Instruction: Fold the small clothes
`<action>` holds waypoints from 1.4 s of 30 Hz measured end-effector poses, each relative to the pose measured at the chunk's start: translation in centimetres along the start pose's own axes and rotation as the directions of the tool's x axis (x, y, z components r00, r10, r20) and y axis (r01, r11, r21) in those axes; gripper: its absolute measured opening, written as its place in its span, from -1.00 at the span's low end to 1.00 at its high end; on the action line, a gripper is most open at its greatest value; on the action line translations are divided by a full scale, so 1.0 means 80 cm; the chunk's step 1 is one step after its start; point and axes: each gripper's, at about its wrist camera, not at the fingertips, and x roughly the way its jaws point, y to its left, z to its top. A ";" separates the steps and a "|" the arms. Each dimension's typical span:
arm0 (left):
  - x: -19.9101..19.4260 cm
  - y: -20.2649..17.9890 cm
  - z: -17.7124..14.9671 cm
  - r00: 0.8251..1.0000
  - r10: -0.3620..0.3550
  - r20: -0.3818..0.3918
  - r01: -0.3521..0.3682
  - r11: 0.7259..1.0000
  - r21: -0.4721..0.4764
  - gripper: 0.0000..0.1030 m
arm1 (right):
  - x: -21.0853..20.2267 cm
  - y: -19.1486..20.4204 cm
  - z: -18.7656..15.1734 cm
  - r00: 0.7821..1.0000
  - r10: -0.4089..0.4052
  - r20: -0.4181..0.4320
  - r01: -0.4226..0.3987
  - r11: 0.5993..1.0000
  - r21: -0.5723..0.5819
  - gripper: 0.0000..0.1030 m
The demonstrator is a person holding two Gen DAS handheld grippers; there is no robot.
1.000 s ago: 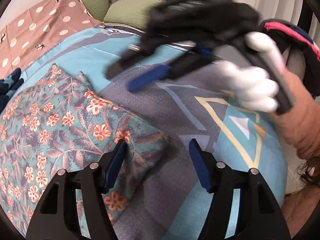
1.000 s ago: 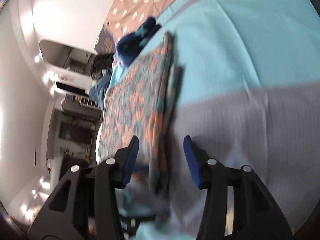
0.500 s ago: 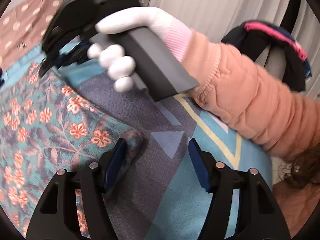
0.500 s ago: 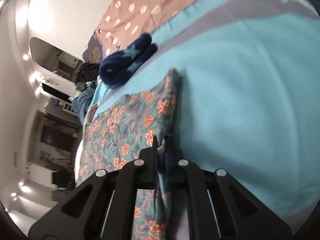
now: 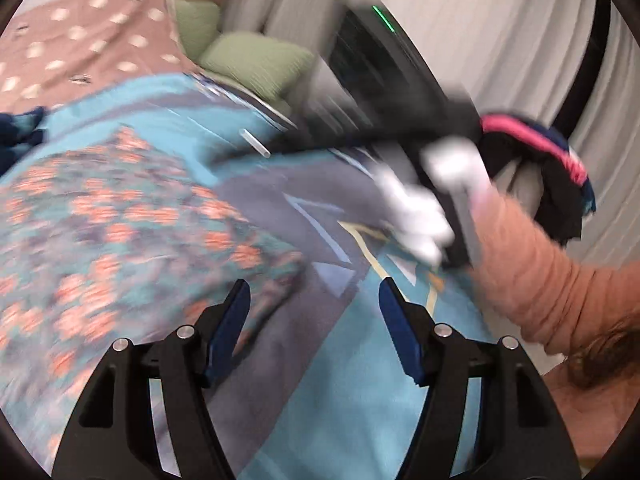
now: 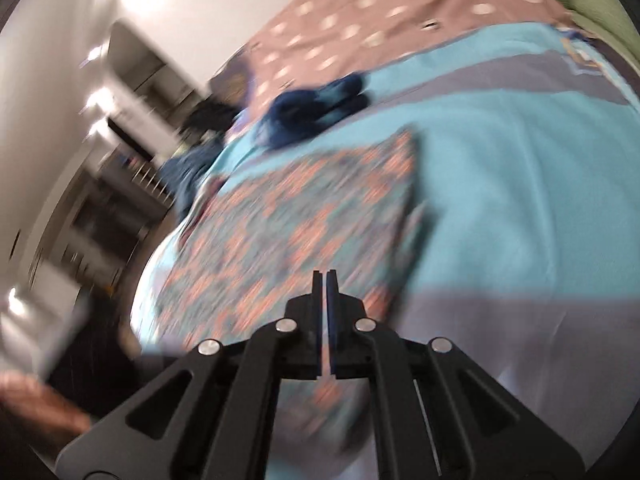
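Observation:
The teal garment with orange flowers [image 5: 120, 220] lies flat on the blue and grey bedspread [image 5: 320, 420]. My left gripper [image 5: 312, 292] hovers over the garment's near right corner. Its jaws are opening and grip nothing, and the corner lies just beside the left finger [image 5: 232, 316]. My right gripper [image 6: 324, 276] is shut above the floral garment [image 6: 300, 208]. No cloth visibly rises into its jaws, though the picture is blurred. From the left wrist view, a white-gloved hand [image 5: 420, 208] on a peach sleeve [image 5: 540, 280] holds the right gripper's black body [image 5: 380, 80] up at the right.
A dark blue garment [image 6: 316, 112] lies beyond the floral one. A brown dotted cover [image 5: 80, 40] and green pillows [image 5: 256, 60] fill the far side of the bed. Black and pink clothes [image 5: 552, 168] are heaped at the right, before pale curtains. Room furniture [image 6: 120, 208] stands off the bed's left edge.
The right jaws went from open to shut on the floral garment's edge, then lifted and rolled away, still shut. In the left wrist view the gloved hand swung back to the right.

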 end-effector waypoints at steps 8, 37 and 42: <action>-0.174 0.083 -0.091 0.924 0.368 0.107 -0.325 0.901 -0.287 0.31 | 0.020 0.032 -0.070 0.953 -0.292 -0.081 0.290 0.956 -0.043 -0.67; -0.332 0.296 -0.202 0.906 0.393 0.158 -0.218 0.752 -0.622 0.19 | 0.294 0.406 -0.141 0.956 -0.277 -0.099 0.125 0.687 -0.716 0.44; -0.288 0.371 -0.168 0.959 0.232 0.161 -0.063 0.732 -0.678 0.19 | 0.320 0.418 -0.164 0.886 -0.459 0.061 0.328 0.528 -0.783 0.44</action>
